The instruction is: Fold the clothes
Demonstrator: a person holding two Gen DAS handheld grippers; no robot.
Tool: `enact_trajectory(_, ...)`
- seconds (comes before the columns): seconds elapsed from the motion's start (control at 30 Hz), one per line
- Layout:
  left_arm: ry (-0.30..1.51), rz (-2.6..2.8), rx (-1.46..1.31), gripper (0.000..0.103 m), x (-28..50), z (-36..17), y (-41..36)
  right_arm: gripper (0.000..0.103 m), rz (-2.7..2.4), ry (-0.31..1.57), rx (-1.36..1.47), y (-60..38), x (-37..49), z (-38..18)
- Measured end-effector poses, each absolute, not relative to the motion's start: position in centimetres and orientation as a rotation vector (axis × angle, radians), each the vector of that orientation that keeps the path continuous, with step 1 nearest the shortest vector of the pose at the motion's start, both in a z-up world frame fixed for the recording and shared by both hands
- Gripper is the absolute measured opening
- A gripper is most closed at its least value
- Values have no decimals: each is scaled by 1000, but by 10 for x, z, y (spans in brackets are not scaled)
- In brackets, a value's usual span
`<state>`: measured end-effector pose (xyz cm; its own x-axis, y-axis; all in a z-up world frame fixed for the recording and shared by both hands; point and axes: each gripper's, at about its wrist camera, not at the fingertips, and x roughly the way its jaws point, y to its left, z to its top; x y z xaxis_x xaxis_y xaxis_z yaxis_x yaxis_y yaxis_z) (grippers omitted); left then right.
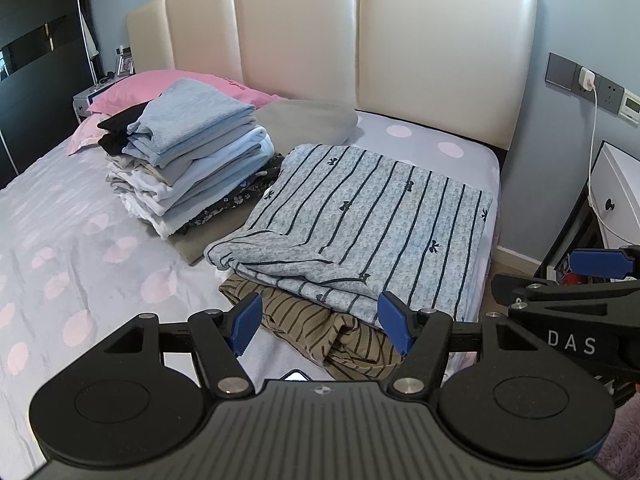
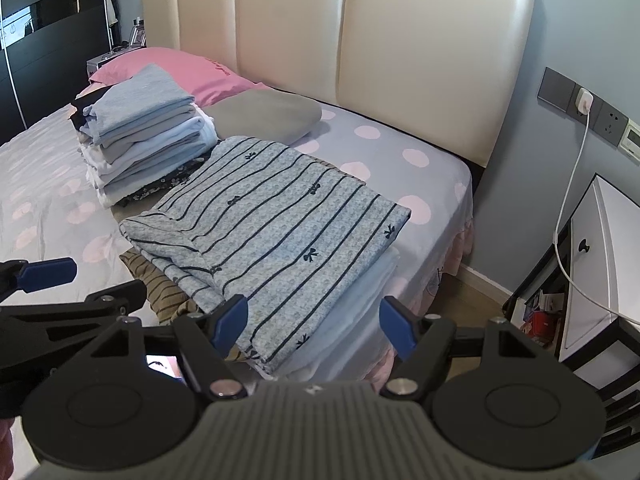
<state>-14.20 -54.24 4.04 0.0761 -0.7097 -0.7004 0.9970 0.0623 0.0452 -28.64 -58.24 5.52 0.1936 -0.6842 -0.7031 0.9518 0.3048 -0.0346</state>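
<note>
Directly ahead of both tools, at the bed's (image 1: 60, 216) near corner, lies the folded blue-grey striped garment (image 1: 360, 216) atop a crumpled olive striped garment (image 1: 320, 328), its stripes running away toward the headboard (image 1: 304, 40). Its near hem sits just past the right tool (image 2: 313, 326), which looks nearer to it, while the left tool (image 1: 320, 322) faces the olive cloth. Both tools stand wide open, holding and touching nothing.
</note>
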Motion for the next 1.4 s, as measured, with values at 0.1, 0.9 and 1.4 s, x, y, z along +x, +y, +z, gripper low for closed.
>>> enact_trajectory(0.1, 585, -1401, 617, 62, -142, 40, -543, 75, -1206, 694, 467, -582, -286, 56)
enact_trajectory(0.9, 586, -1384, 635, 61, -146, 36, -544, 75, -1207, 703, 467, -582, -287, 55)
enact_trajectory(1.4, 593, -1383, 634, 59, -146, 37, -544, 75, -1200, 708, 467, -583, -288, 55)
